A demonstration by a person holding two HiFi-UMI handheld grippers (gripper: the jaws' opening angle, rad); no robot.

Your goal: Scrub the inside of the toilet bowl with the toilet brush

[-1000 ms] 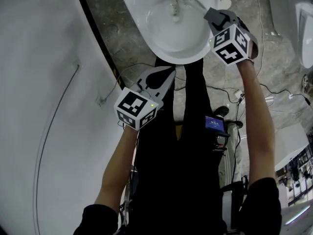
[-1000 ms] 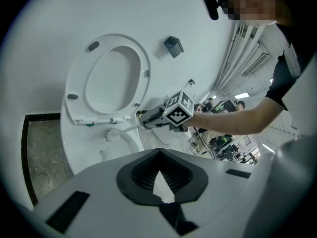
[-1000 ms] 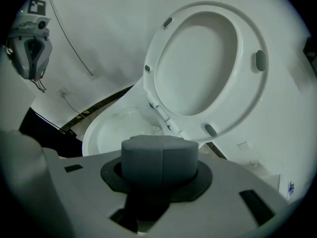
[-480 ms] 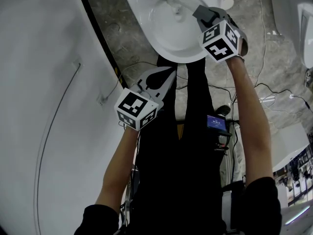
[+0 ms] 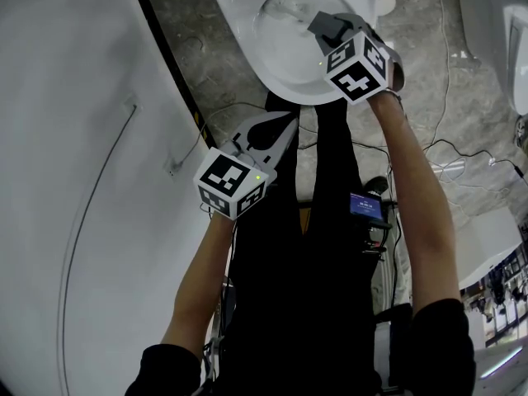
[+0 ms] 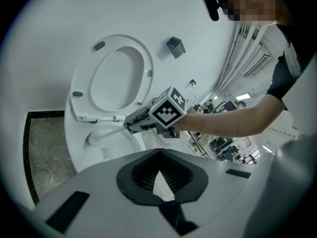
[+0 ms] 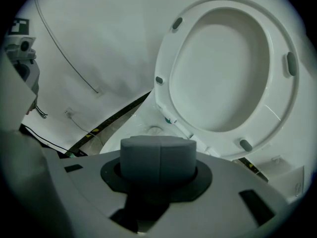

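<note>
The white toilet bowl (image 5: 280, 64) stands open at the top of the head view, its seat (image 7: 166, 58) raised against the wall. My right gripper (image 5: 318, 23) reaches over the bowl's right rim, shut on the white toilet brush. In the left gripper view, the brush's handle runs from the right gripper (image 6: 128, 125) down to the brush head (image 6: 92, 139) inside the bowl. In its own view the right gripper (image 7: 159, 155) has its pads pressed together, which hides the handle. My left gripper (image 5: 285, 122) hangs short of the bowl, shut on nothing (image 6: 159, 175).
A white wall (image 5: 82, 139) with a thin cable runs along the left. Dark stone floor (image 5: 198, 48) surrounds the toilet. Loose cables (image 5: 412, 155) lie on the floor at the right. A small lit screen (image 5: 363, 209) sits below. Another white fixture (image 5: 518, 56) shows at the right edge.
My right gripper has moved left and farther over the bowl, carrying the brush with it across the inside. The left gripper has stayed in place.
</note>
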